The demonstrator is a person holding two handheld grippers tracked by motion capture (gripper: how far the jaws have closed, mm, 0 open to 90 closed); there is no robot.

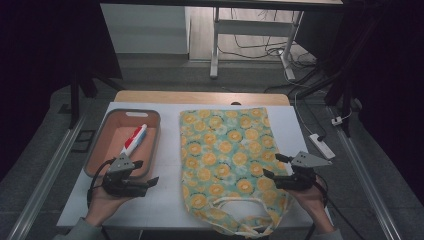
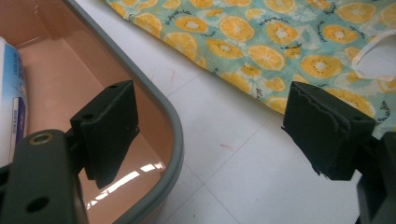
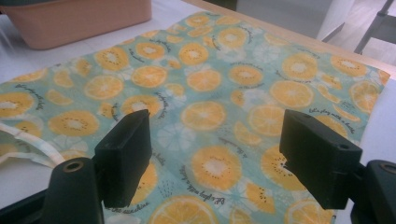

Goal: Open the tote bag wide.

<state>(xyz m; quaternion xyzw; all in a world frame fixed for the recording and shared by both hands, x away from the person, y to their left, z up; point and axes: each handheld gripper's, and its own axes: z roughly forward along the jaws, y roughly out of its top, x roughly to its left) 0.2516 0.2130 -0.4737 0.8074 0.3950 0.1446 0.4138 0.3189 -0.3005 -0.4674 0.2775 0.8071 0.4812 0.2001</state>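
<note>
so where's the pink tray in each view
High view: the pink tray sits at the table's left, beside the fruit-print bag, with the left tongs at its near edge.
Left gripper view: it takes the left side, its grey rim curving down between the open jaws.
Right gripper view: its wall shows at the top left corner, beyond the bag.
Shared landmark: the fruit-print bag lies next to the tray in all three.

Dim room around my white table (image 1: 170, 200), dark at the edges. Overhead light glares inside the pink bin (image 2: 126, 179) beside my jaw; the black jaws look soft, slightly blurred.
</note>
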